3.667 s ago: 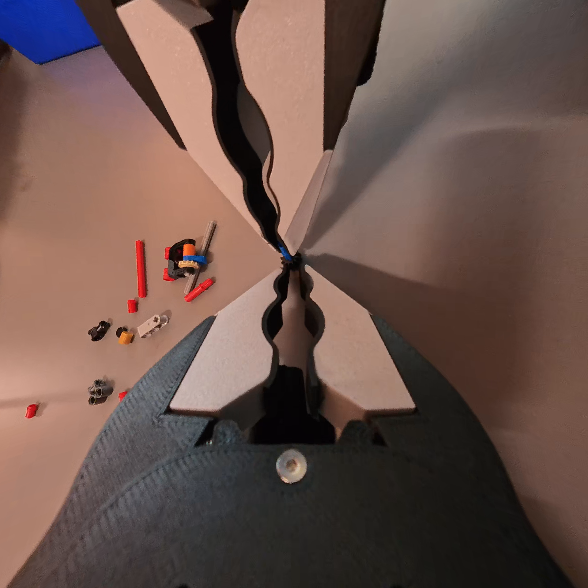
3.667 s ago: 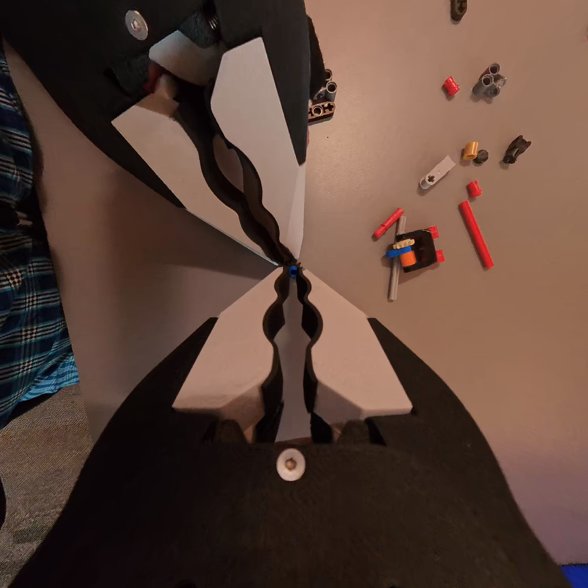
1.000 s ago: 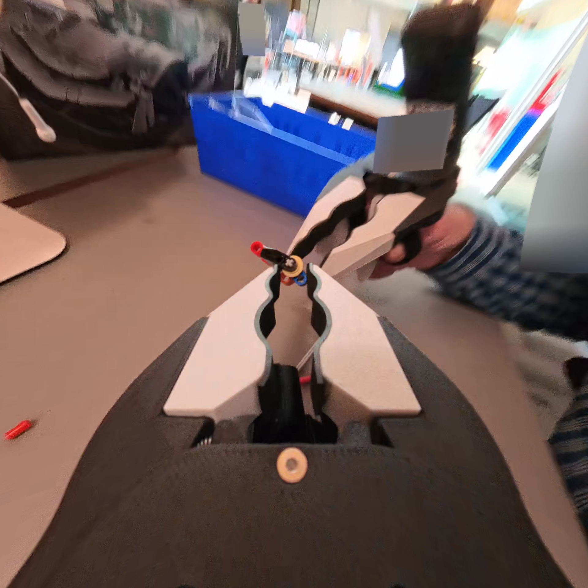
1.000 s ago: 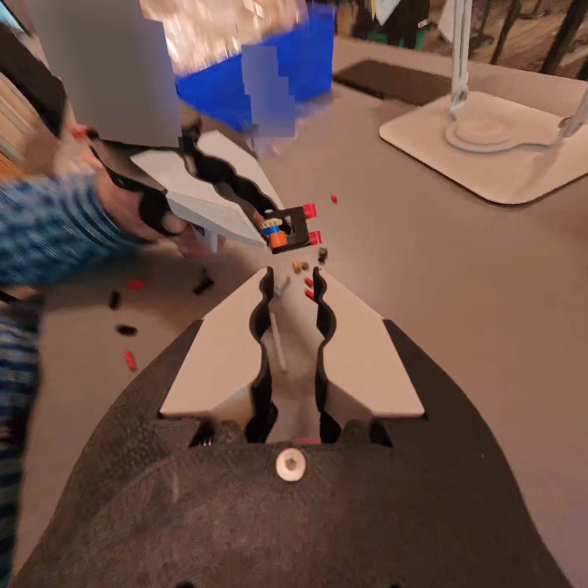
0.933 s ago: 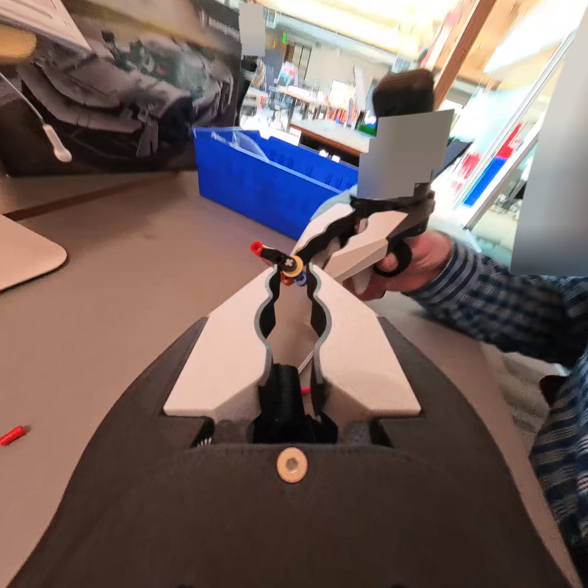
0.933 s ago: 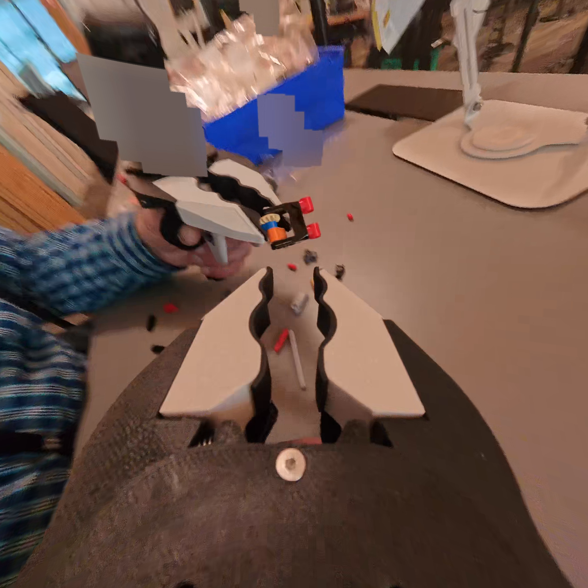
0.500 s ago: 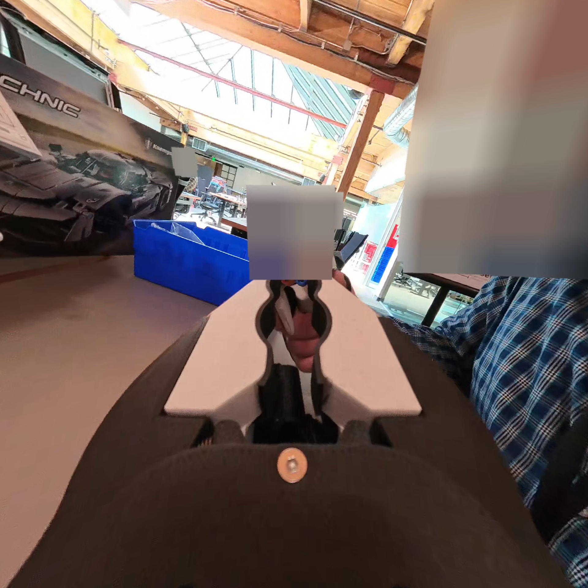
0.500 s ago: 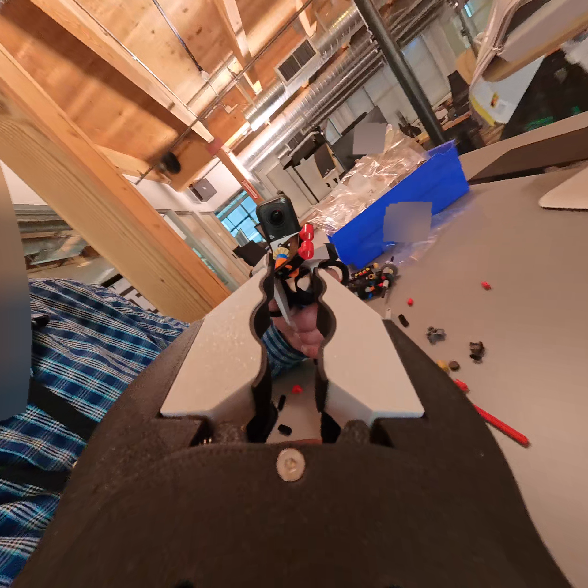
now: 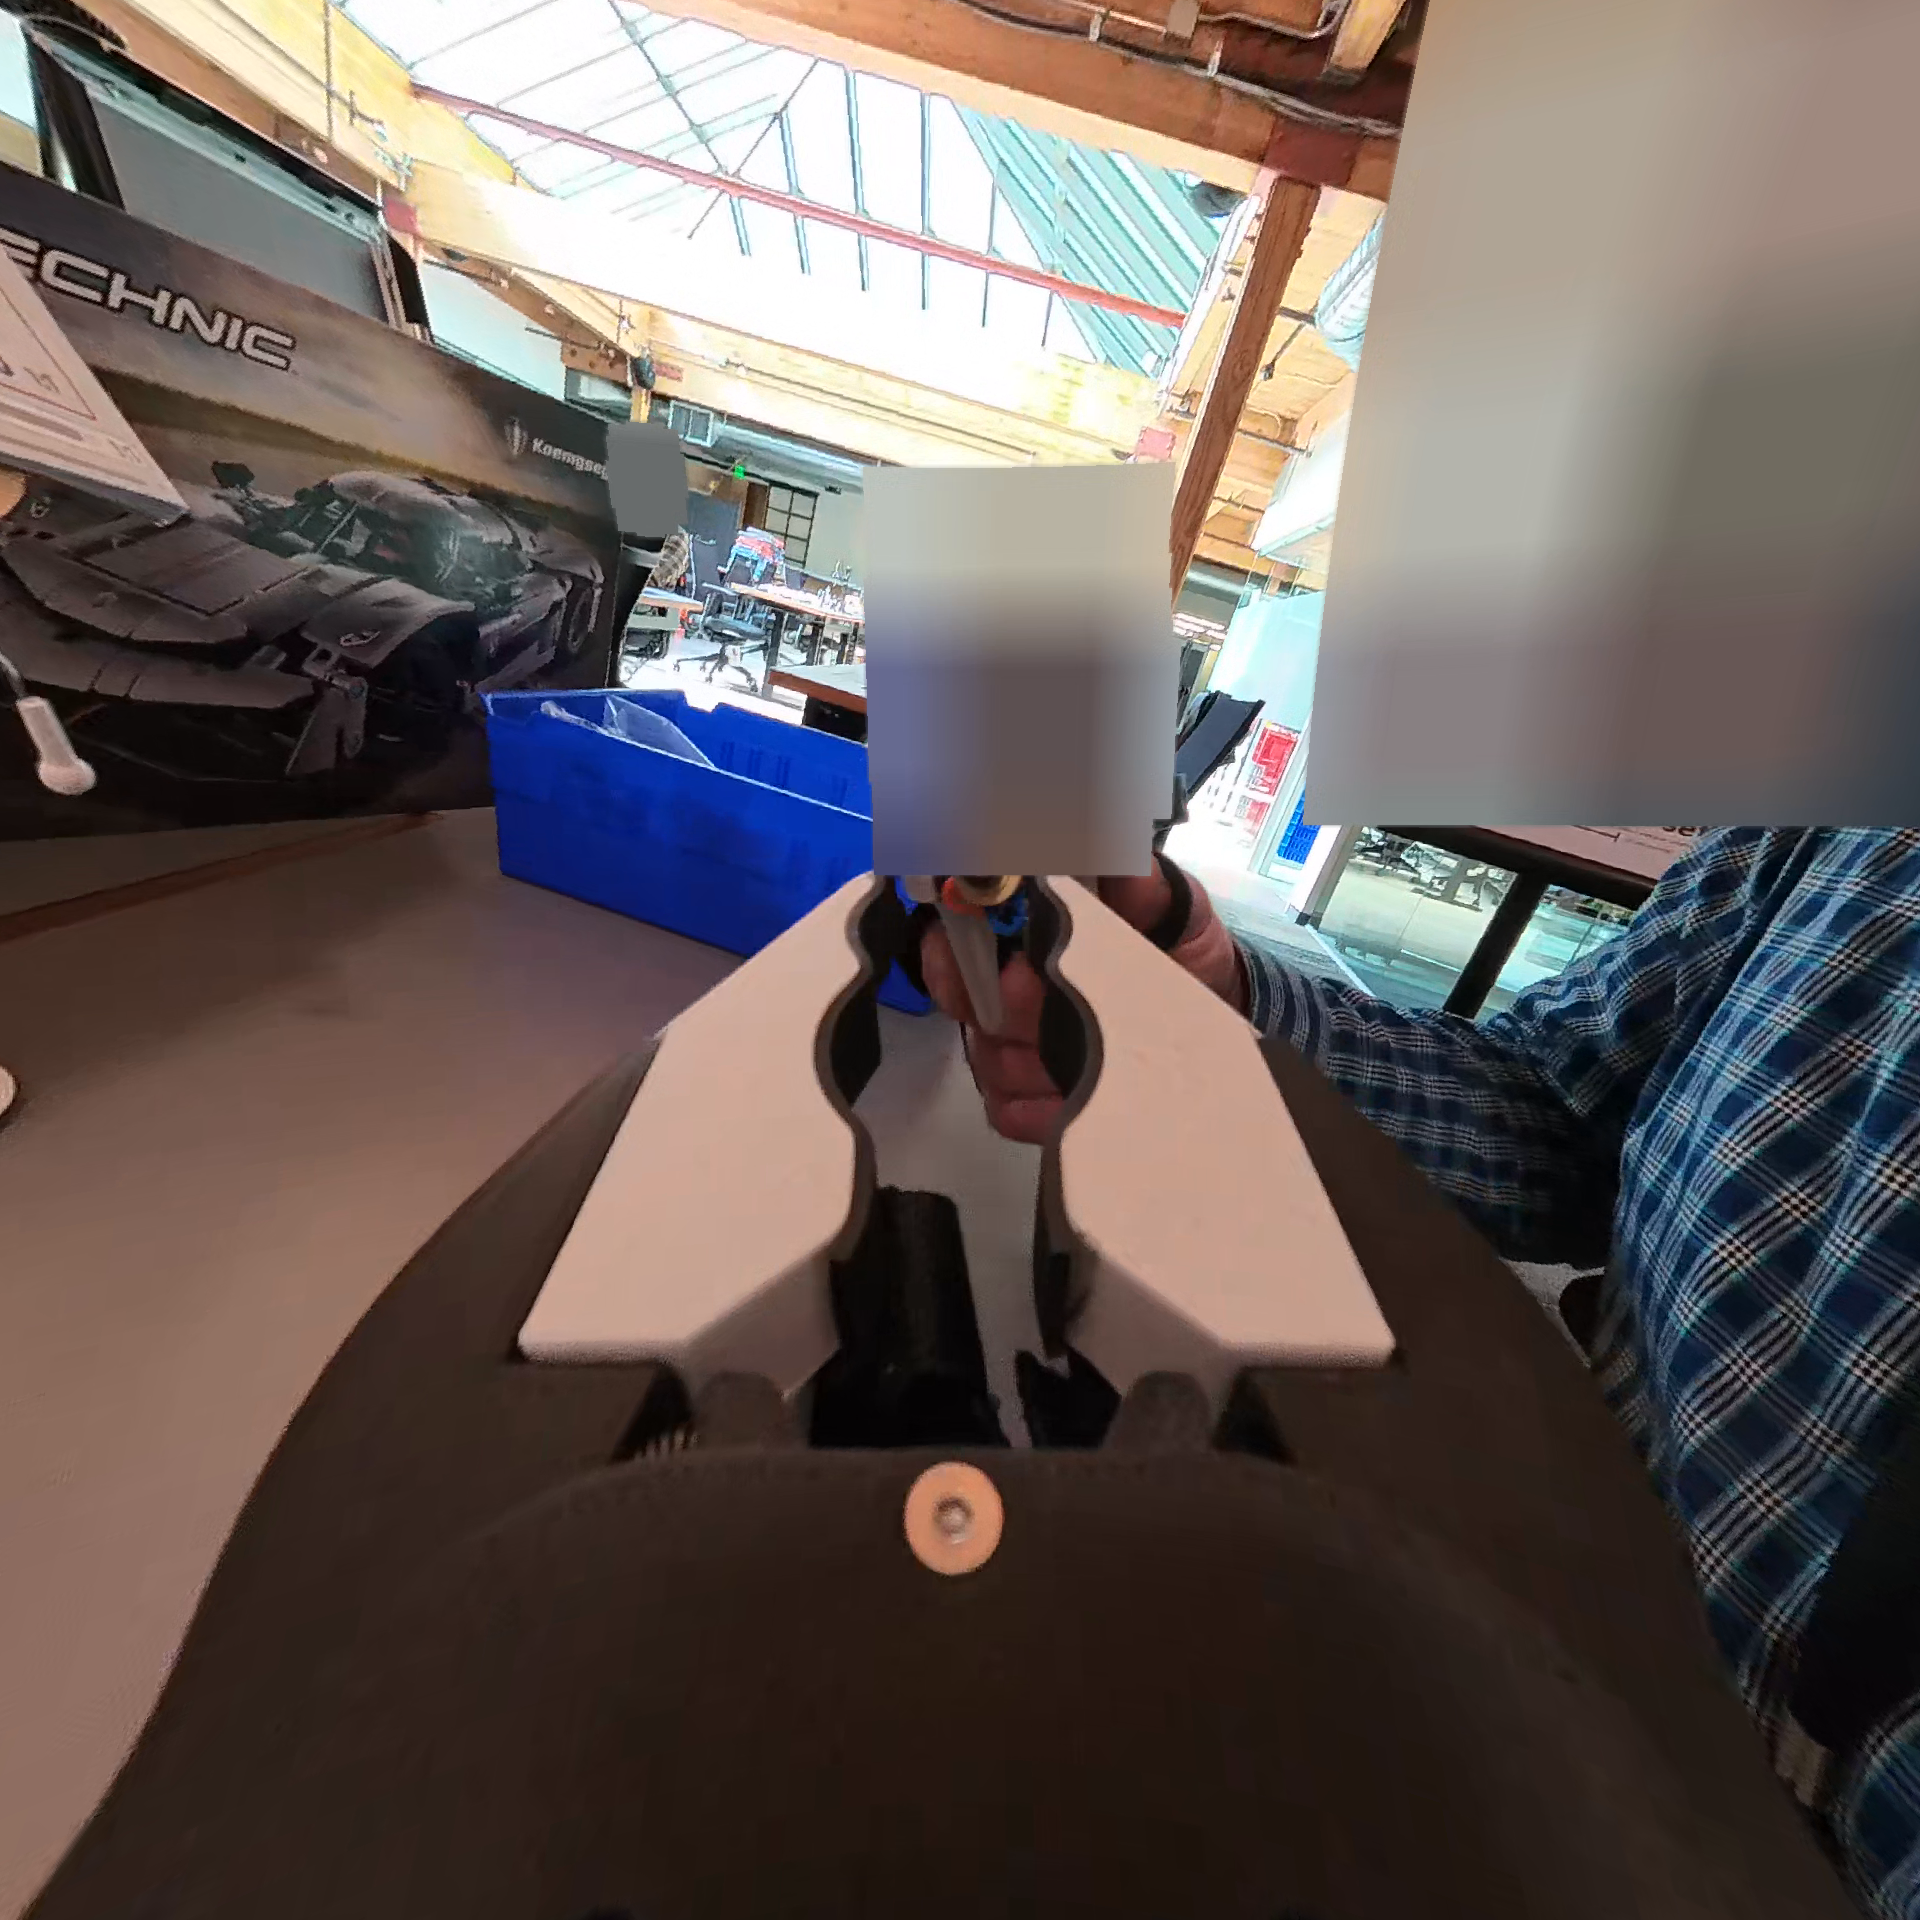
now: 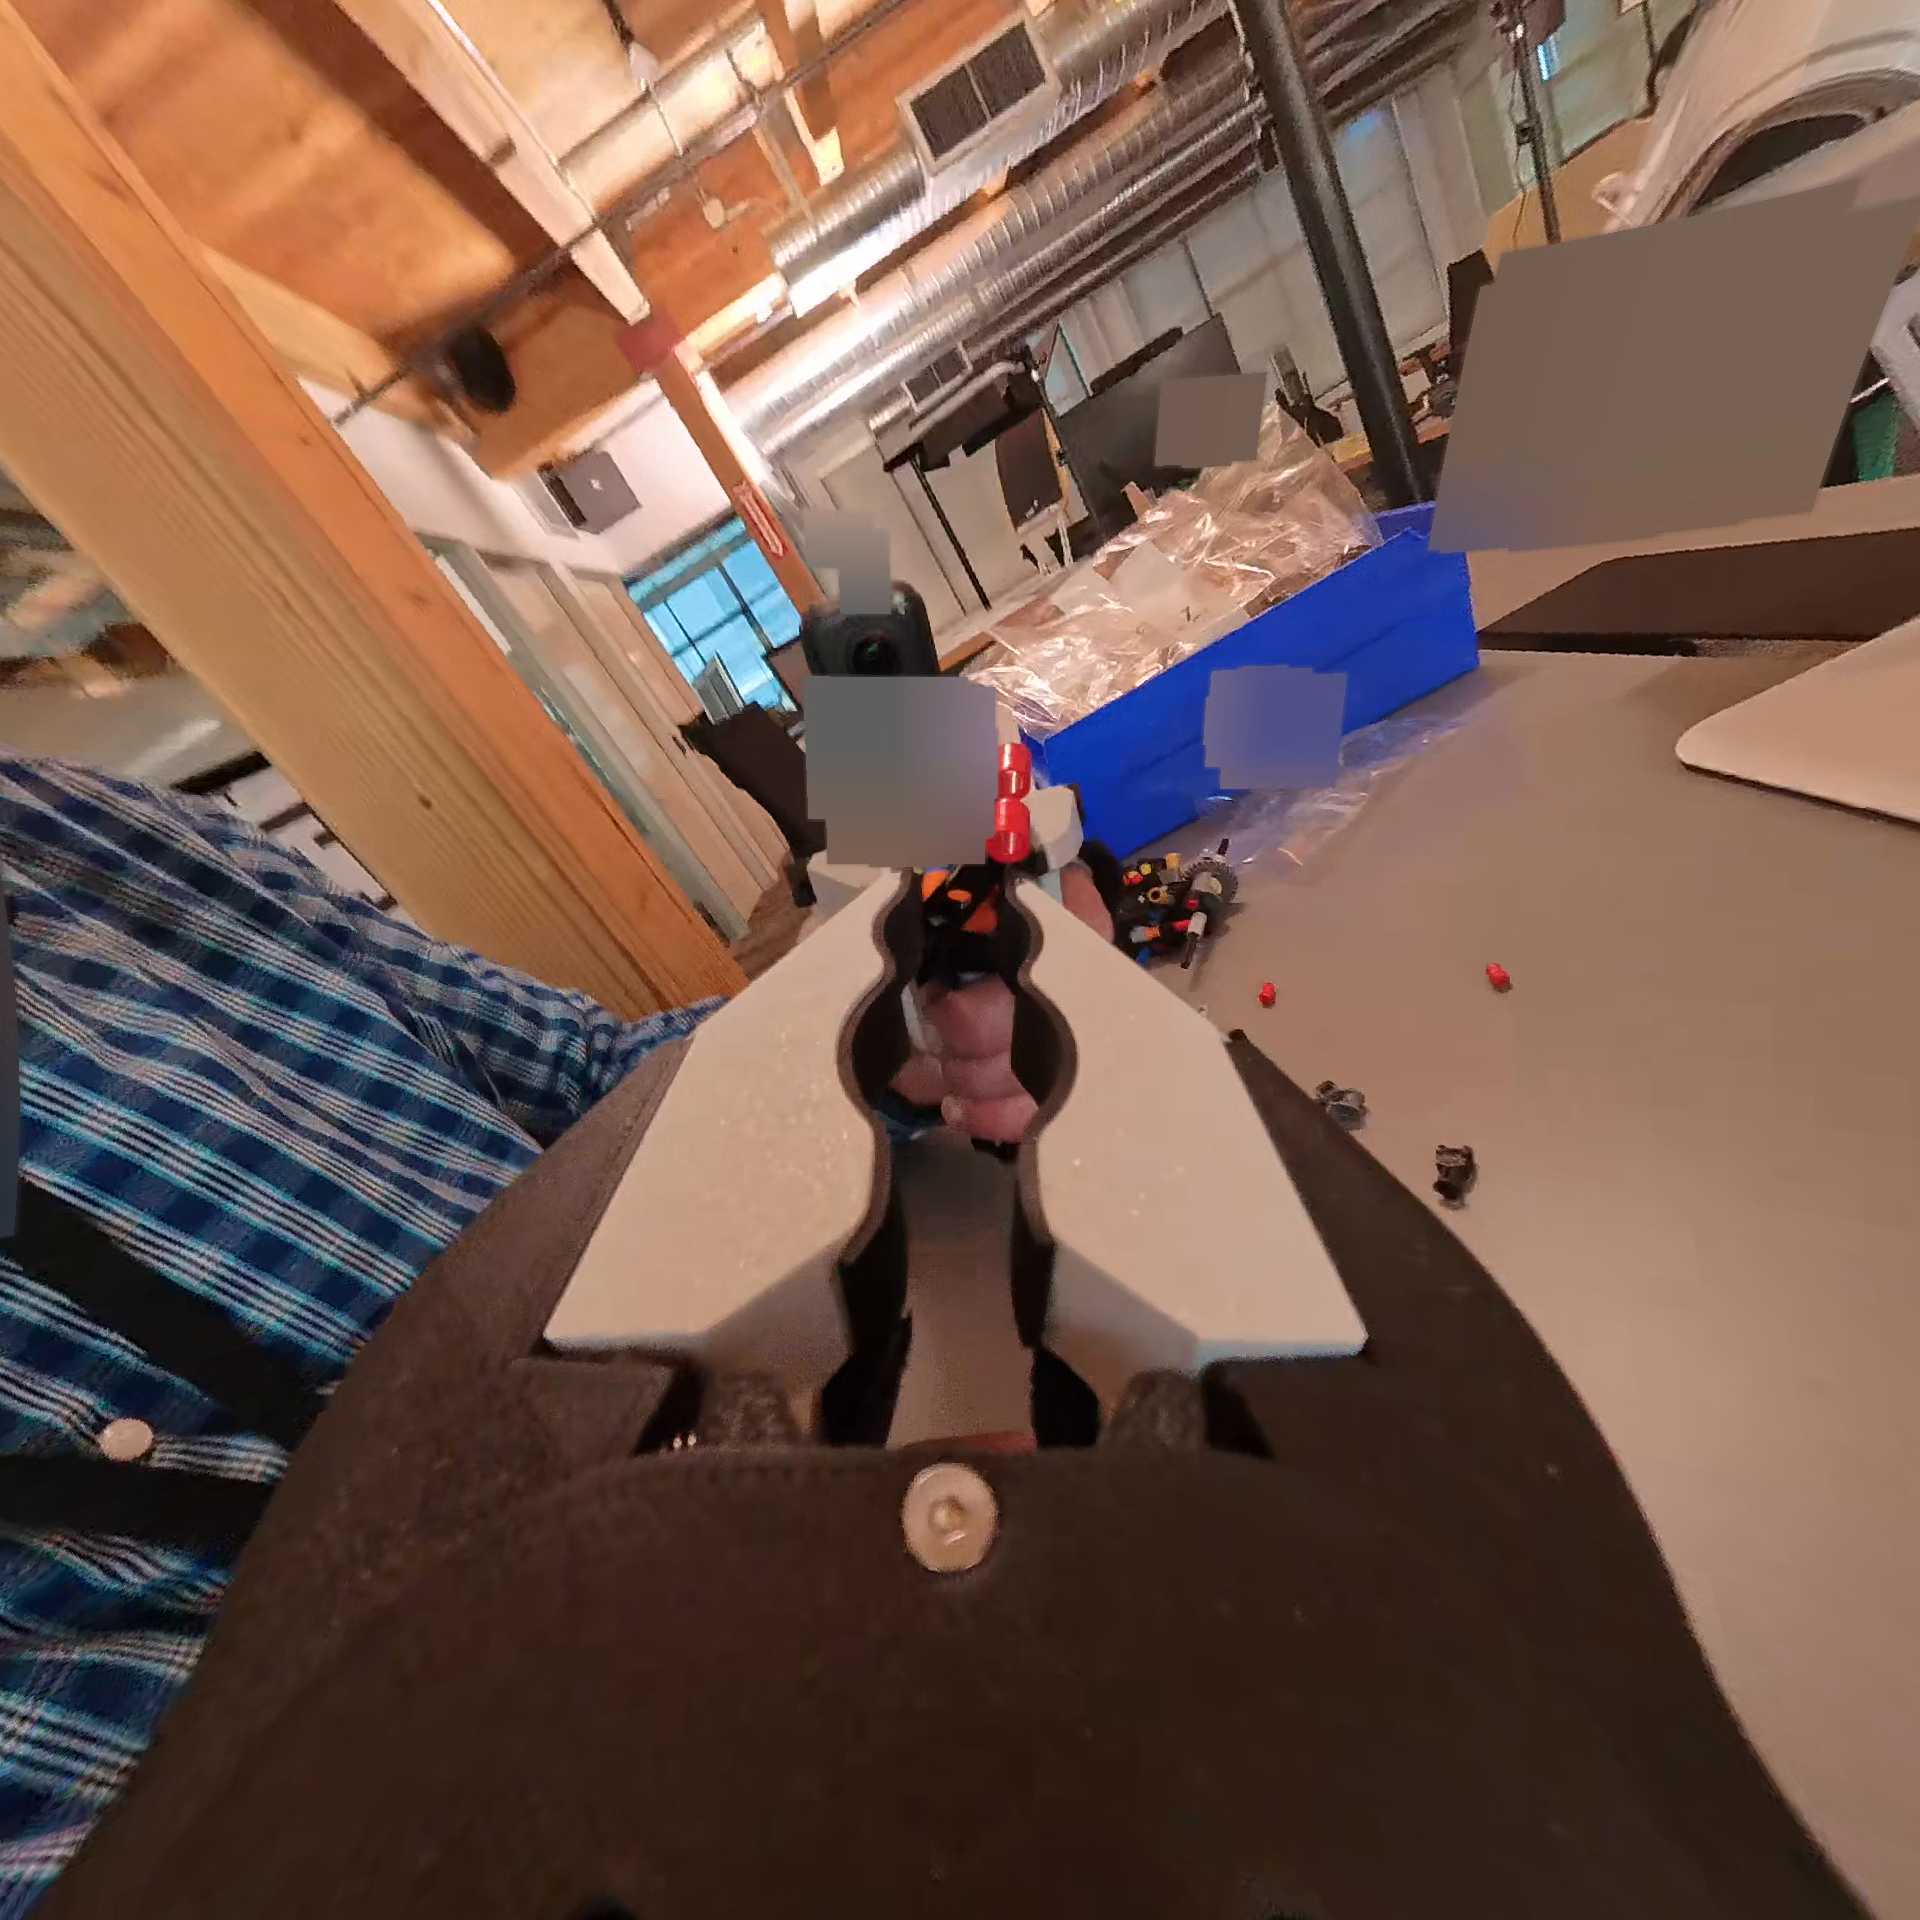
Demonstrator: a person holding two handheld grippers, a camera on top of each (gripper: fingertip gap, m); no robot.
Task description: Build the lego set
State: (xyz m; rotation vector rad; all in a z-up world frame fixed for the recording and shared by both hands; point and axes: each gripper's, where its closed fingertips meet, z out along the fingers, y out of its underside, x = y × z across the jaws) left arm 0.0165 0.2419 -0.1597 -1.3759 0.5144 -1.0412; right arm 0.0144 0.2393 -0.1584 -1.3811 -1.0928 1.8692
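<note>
Left wrist view – jaws narrowly parted around small lego assembly [image 9: 982,902]

Bin [image 10: 1299,665] sits on the table [image 10: 1558,1039] toward its far edge, w/ plastic bags [image 10: 1174,561] in it. Pile of lego parts [image 10: 1174,904] lies on the table just in front of the bin; a few loose parts [image 10: 1449,1169] scattered nearer, right of the pile. Set box [image 9: 291,603] stands left of the bin at the far edge in left wrist view; flat base plate [image 10: 1818,727] lies at the table's right edge.
</note>
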